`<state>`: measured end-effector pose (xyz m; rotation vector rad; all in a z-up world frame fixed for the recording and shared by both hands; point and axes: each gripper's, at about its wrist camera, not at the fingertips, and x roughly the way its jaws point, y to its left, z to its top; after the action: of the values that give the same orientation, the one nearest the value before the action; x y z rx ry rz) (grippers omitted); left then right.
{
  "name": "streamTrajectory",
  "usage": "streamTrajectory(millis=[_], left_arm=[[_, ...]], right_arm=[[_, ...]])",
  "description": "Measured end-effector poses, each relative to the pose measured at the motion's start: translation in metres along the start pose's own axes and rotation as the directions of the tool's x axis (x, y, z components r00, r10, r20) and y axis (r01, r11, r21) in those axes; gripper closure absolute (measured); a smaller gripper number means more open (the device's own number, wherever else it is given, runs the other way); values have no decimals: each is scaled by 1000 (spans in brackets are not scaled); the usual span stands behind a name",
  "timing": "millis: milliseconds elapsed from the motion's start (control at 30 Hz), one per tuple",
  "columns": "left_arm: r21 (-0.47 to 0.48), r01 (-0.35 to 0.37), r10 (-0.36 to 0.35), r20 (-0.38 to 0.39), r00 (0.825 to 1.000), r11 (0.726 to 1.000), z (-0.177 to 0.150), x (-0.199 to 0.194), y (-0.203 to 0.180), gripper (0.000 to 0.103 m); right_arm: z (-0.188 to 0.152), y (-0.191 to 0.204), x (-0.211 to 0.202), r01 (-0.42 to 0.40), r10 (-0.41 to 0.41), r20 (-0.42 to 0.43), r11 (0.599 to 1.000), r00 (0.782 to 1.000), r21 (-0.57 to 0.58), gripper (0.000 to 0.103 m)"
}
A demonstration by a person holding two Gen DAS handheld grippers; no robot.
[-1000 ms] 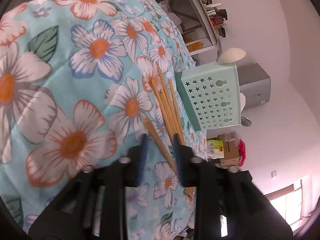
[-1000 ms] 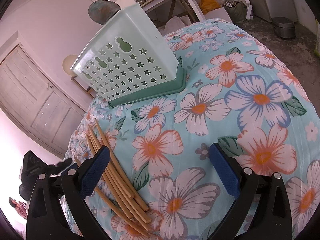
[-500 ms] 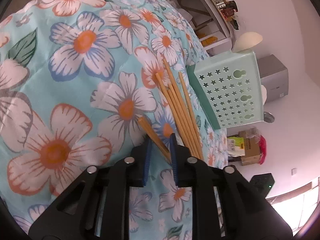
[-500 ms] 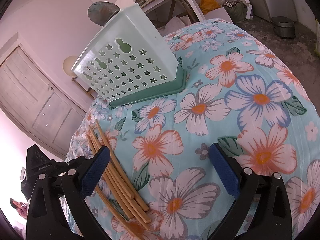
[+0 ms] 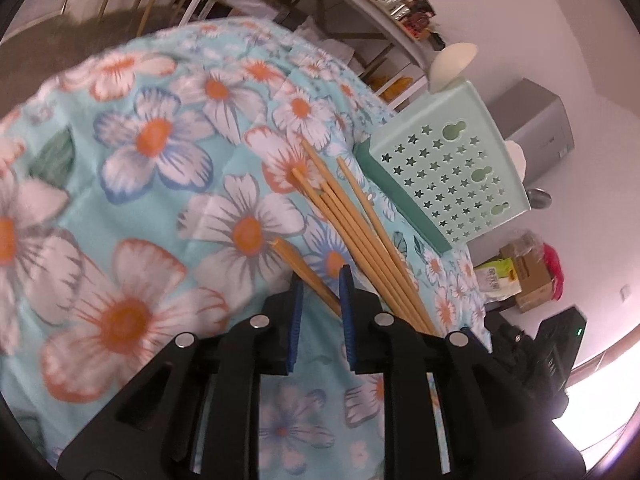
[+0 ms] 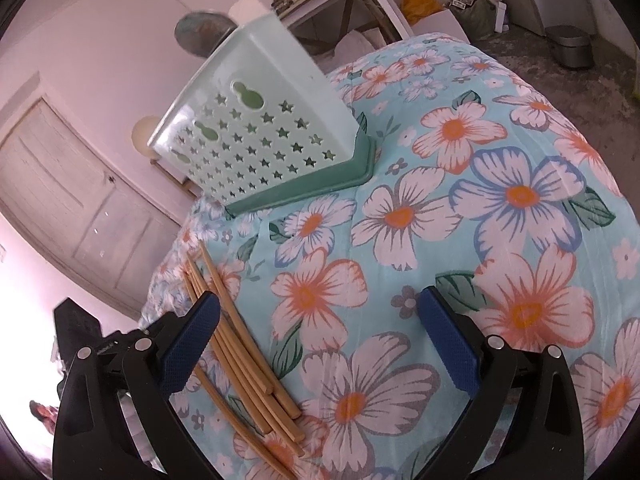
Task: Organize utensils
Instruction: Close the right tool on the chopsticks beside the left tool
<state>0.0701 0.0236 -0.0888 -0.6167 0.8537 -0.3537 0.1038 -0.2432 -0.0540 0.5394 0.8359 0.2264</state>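
Note:
Several bamboo chopsticks (image 5: 360, 232) lie in a loose bundle on the flowered cloth (image 5: 160, 184). One chopstick (image 5: 304, 268) sits apart from the bundle, and my left gripper (image 5: 320, 288) is shut on its near part, with the far end sticking out past the pads. A mint green basket (image 5: 448, 168) with star holes stands beyond the bundle. In the right wrist view the same chopsticks (image 6: 240, 360) run past the left finger of my right gripper (image 6: 320, 340), which is wide open over the cloth with nothing between its fingers. The basket (image 6: 260, 132) stands behind them.
The cloth drops away at its edges to a grey floor (image 6: 560, 52). A shelf with small items (image 5: 360, 4) runs along the far wall. A door (image 6: 80, 208) lies beyond the basket. A cardboard box (image 5: 528, 276) sits on the floor.
My left jaws narrowed onto the single chopstick, and the left gripper rolled and shifted. My right gripper slid sideways across the cloth, still open.

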Motion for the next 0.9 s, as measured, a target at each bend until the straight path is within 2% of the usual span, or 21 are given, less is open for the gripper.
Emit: streamTrajectory(millis=[67, 200, 333, 400, 500, 667, 767, 900], left_arm=[[32, -11, 10, 25, 1000, 999, 1, -8, 3, 85], [70, -12, 7, 70, 998, 997, 1, -22, 18, 85], [61, 25, -30, 90, 995, 998, 0, -30, 33, 85], [69, 37, -44, 101, 994, 997, -2, -33, 35, 85], [74, 56, -64, 110, 992, 996, -3, -34, 37, 85], [78, 84, -93, 118, 989, 993, -5, -33, 38, 85], [80, 105, -114, 118, 986, 991, -6, -35, 42, 85], [80, 126, -135, 115, 984, 989, -5, -35, 43, 85]], right_arm=[[4, 15, 2, 35, -36, -13, 999, 999, -38, 9], [12, 78, 2, 26, -26, 5, 970, 1000, -242, 18], [15, 148, 33, -49, 9, -88, 885, 996, -463, 35], [14, 161, 49, -89, 11, -152, 853, 988, -514, 52], [9, 172, 69, -115, -22, -222, 801, 975, -588, 67], [-6, 182, 98, -109, -125, -273, 704, 954, -701, 74], [-15, 184, 116, -73, -194, -268, 667, 944, -742, 76], [-19, 183, 126, -71, -221, -275, 645, 936, -761, 79]])
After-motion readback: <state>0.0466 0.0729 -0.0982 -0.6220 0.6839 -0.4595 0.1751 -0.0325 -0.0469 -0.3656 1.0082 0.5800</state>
